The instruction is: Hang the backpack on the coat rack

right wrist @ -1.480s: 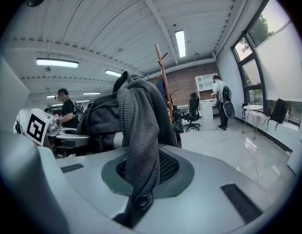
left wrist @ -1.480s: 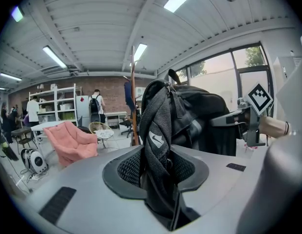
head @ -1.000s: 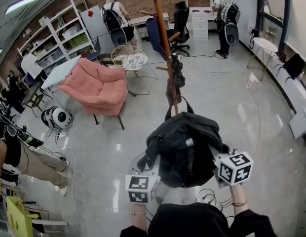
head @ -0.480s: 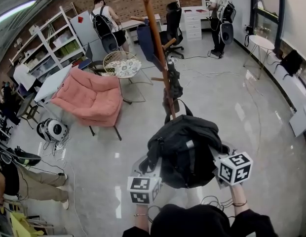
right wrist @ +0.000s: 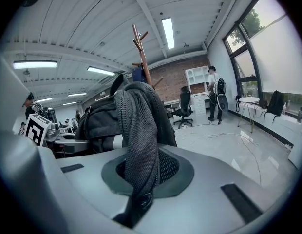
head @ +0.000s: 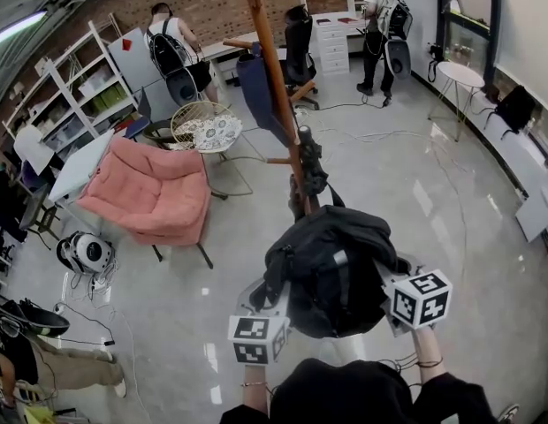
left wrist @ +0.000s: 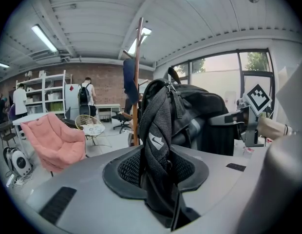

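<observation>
Clenching black backpack [head: 331, 268] by mesh straps [left wrist: 156, 126] in left claw [left wrist: 158, 167] and right claw [right wrist: 141, 172]; may snag lower pegs [head: 278, 160], tipping coat rack [head: 272, 87], if carried low

Bare floor [head: 407, 210] right of coat rack [head: 276, 91]; armchair [head: 155, 193] crowds left

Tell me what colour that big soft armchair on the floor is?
The armchair is salmon pink; the head view shows it best.

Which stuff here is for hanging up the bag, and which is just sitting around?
For the job: backpack, coat rack, left tongs, right tongs (both clamped on it).
Just around: pink armchair, office chair, white round table.
</observation>
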